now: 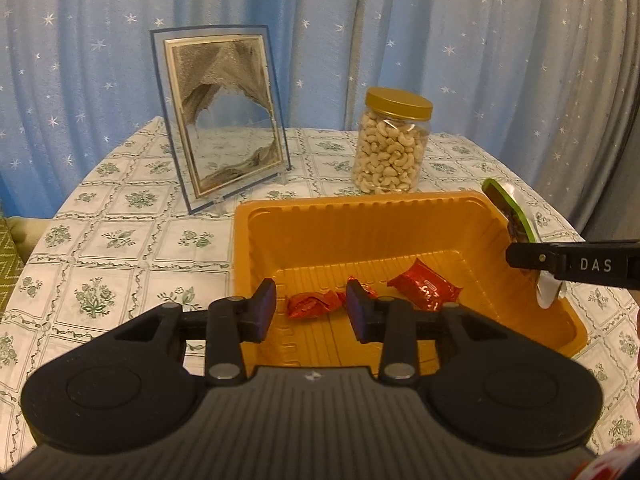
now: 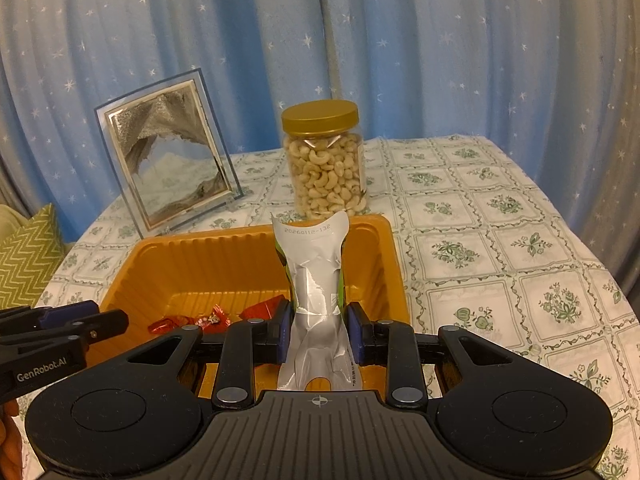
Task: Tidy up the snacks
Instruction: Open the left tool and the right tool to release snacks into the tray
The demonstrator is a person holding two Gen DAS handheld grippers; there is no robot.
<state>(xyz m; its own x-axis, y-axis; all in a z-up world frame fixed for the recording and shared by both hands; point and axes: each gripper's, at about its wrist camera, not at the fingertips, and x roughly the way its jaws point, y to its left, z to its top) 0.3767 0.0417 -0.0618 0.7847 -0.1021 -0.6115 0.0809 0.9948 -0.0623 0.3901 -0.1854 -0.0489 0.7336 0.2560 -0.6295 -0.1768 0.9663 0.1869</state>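
Silver snack pouch (image 2: 318,312) clamped in right gripper (image 2: 319,330), over orange tray (image 2: 224,256).

Two red-wrapped candies (image 1: 316,305) and (image 1: 424,290) lie low in the frame on the orange tray's (image 1: 360,216) floor; a silver-backed green snack pouch (image 2: 318,292) stands upright at its right wall.

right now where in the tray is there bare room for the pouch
The tray's back half, toward the cashew jar, is bare. The front is crowded: two red candies lie by the open left gripper. The right gripper holds the pouch.
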